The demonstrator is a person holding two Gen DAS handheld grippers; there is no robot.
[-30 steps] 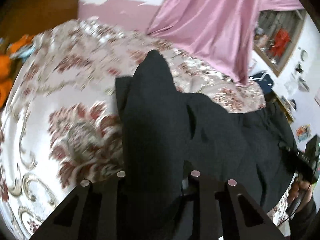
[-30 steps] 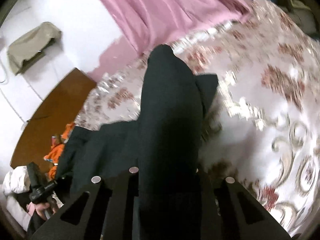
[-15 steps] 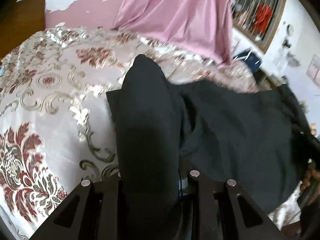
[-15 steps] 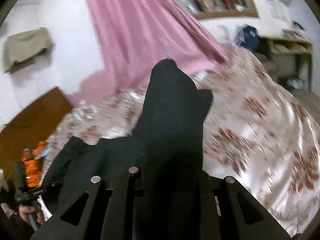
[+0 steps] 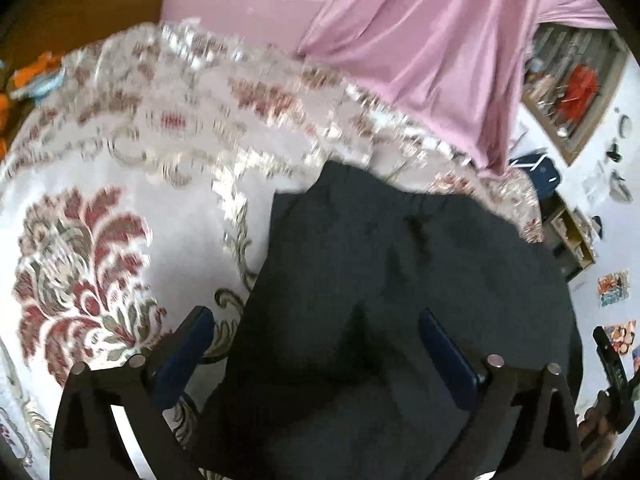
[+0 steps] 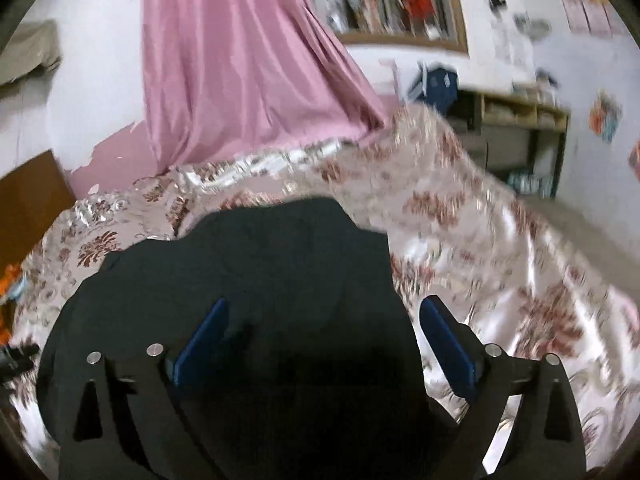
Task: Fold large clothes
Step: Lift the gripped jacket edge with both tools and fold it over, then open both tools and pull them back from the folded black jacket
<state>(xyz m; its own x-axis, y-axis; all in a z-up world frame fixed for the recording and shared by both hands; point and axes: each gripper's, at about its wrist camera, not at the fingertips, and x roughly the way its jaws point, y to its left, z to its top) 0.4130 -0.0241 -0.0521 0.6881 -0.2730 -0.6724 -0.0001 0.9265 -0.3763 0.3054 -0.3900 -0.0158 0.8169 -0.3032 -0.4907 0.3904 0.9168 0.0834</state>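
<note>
A large black garment [image 5: 380, 280] lies spread on the floral bedspread [image 5: 120, 200], and its near part runs under both grippers. My left gripper [image 5: 312, 316] hangs over the garment's left edge. Its jaws are opening wide; the blue pads [image 5: 188, 344] stand apart from the cloth lying between them. In the right wrist view the same garment [image 6: 280, 260] fills the lower middle. My right gripper [image 6: 326, 304] is above it, its jaws also opening wide. The cloth sits loose between its blue pads [image 6: 444, 340], which do not press on it.
A pink curtain [image 6: 240, 60] hangs onto the bed's far side. Behind the bed's right end stand a shelf unit [image 6: 520, 132] and a barred window [image 5: 572, 80]. A wooden headboard [image 5: 80, 0] and orange cloth [image 5: 32, 76] are at the far left. A hand [image 5: 600, 420] shows at the right edge.
Both grippers were shut on raised folds of the black garment; both have now opened and let go. The peaks of cloth have dropped and the garment lies flatter on the bed.
</note>
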